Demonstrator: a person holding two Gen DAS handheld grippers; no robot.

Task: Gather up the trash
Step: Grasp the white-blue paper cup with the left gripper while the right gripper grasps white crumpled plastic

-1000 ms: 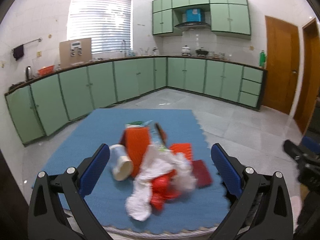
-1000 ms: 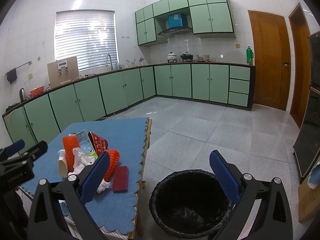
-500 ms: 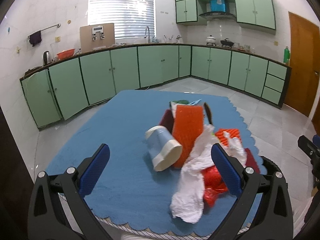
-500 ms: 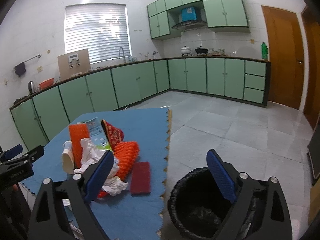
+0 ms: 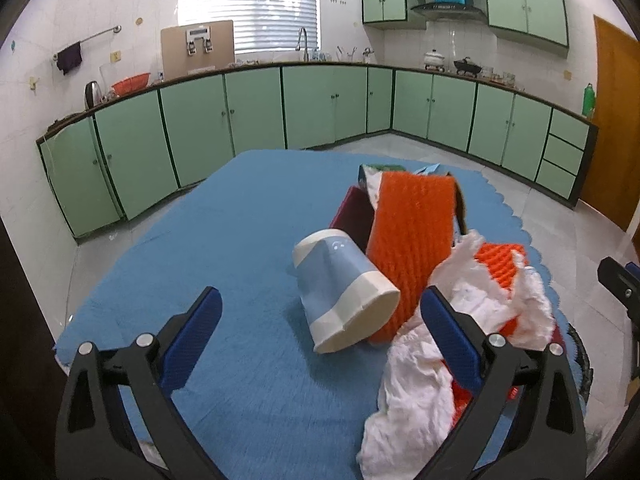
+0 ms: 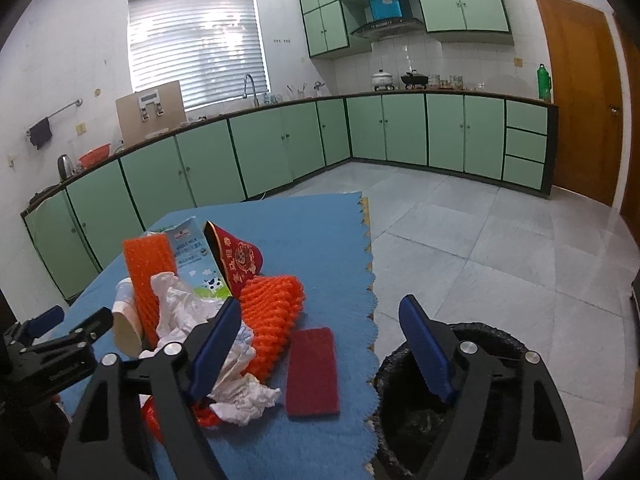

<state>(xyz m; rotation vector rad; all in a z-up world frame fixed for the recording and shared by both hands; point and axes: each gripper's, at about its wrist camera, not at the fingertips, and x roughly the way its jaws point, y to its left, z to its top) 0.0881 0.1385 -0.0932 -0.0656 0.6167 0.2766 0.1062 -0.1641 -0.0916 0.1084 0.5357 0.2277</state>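
We have both grippers closing in on the trash pile on the blue table mat point(image 5: 224, 216). Since a second ago both wrist views have dropped and come nearer: the pile fills more of each frame, and nothing is picked yet.

Left gripper point(image 5: 318, 328): jaws spread wide, empty. The paper cup point(image 5: 340, 292) lies on its side just ahead, between the finger lines but not touched. It leans against the orange foam net sleeve point(image 5: 412, 232), with crumpled white tissue point(image 5: 424, 376) around the right finger. Cup looks like the likely first grab on this side, judging by aim.

Right gripper point(image 6: 320, 336): jaws have just been narrowing, yet stand apart with nothing clamped. Between them sit the mat edge and the dark red flat pad point(image 6: 312, 368), lying flat and apart from the pads. Left finger overlaps the tissue point(image 6: 240, 396) in the view; contact cannot be told, probably just in front.

Rest of pile: milk carton point(image 6: 194, 256), red printed pouch point(image 6: 240, 258), second orange net point(image 6: 276, 308), all heaped and touching.

Black-lined trash bin point(image 6: 492, 336) stands on the floor just beside the mat's right edge, under the right gripper's right finger, so the drop-off is short. Task reads as barely begun; all the trash in view is on the table.
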